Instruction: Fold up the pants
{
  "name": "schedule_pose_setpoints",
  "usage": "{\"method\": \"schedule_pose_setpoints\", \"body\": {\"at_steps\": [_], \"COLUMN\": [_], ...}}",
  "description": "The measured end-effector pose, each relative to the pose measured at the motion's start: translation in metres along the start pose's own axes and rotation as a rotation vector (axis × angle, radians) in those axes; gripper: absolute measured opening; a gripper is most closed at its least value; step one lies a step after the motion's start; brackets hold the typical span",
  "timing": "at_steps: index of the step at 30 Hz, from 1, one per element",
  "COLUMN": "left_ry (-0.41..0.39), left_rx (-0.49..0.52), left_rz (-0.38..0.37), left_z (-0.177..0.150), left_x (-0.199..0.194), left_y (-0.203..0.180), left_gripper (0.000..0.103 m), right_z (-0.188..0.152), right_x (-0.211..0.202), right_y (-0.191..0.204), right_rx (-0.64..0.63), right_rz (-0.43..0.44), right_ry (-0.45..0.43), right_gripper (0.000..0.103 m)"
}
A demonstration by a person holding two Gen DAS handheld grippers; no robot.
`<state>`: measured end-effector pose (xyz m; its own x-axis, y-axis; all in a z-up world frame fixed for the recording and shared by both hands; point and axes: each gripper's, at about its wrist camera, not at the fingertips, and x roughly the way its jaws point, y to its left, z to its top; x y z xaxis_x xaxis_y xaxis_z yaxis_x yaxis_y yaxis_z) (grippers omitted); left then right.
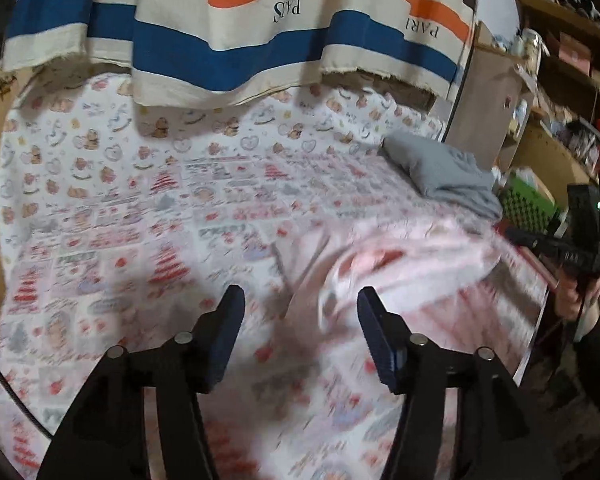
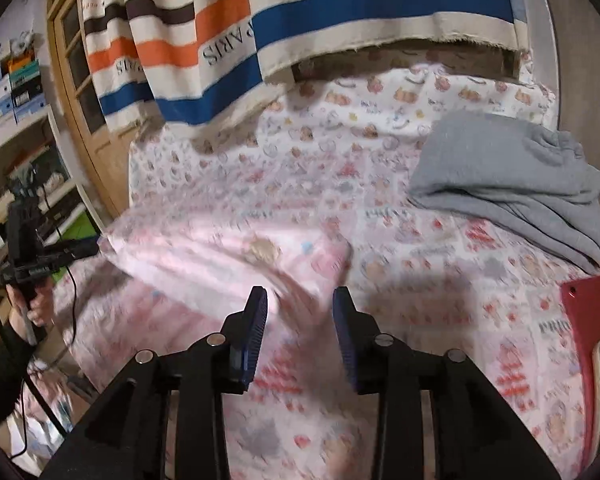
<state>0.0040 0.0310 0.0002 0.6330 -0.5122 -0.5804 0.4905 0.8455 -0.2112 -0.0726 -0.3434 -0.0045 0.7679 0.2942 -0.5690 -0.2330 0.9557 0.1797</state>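
Striped curtain (image 1: 236, 28), wooden door (image 2: 80, 92), cluttered, perhaps wooden, shelves (image 1: 572, 92)

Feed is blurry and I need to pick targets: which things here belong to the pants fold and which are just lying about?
For the job:
- pale pink printed pants, lying on the bed
- left gripper, open
- right gripper, open

Lying about:
- folded grey garment
- striped blue-orange cloth hanging behind
- red flat board
- printed bedsheet

Striped cloth (image 2: 228, 52) hanging behind bed: black lettering "PARIS", upside down, readable on several folds in right wrist view. Same striped cloth (image 1: 236, 24) in left wrist view: upside-down "PARI" at right edge, "P&S"-like mark mid-cloth. Small script on bedsheet (image 2: 380, 128) print too blurred to read.
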Motion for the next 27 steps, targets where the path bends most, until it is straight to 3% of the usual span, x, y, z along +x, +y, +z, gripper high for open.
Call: {"method": "schedule_pose_setpoints", "body": {"at_steps": [5,7,8,9,14,20,23,25,26,27], "left_ry": [0.003,0.017,0.029,0.032,0.034,0.126,0.132,0.107,0.080,0.047], "left_rx": [0.004,0.015,0.027,0.038,0.072,0.098,0.121,0.120,0.112,0.099], "left_rz": [-0.021,-0.019,-0.018,-0.024,-0.027,-0.009,-0.015,-0.016,-0.025,-0.025], "left_z": [0.010,0.009,0.007,0.004,-0.013,-0.040,-0.047,-0.044,-0.040,-0.033], "left_x": [0.017,0.021,0.022,0.020,0.002,0.007,0.004,-0.003,-0.009,-0.013], "left_y": [-0.011,-0.014,-0.016,-0.017,-0.020,-0.022,-0.025,-0.025,-0.024,-0.022], "left_gripper": [0.057,0.026,0.003,0.002,0.002,0.002,0.005,0.027,0.045,0.049], "right_z": [0.007,0.004,0.002,0.000,-0.017,-0.038,-0.040,-0.036,-0.032,-0.026], "right_x": [0.032,0.040,0.043,0.043,0.026,0.024,0.023,0.020,0.018,0.016], "right_y": [0.015,0.015,0.014,0.013,0.016,0.015,0.008,0.004,0.002,-0.002], "right_rx": [-0.049,-0.043,-0.035,-0.031,-0.064,-0.067,-0.032,-0.005,0.005,0.014], "right_rz": [0.006,-0.010,0.003,0.020,0.062,0.046,0.067,0.073,0.068,0.051], "right_ry": [0.065,0.084,0.098,0.108,0.123,0.178,0.190,0.173,0.161,0.138], "right_gripper": [0.035,0.035,0.018,0.002,0.002,0.002,0.003,0.011,0.021,0.033]}}
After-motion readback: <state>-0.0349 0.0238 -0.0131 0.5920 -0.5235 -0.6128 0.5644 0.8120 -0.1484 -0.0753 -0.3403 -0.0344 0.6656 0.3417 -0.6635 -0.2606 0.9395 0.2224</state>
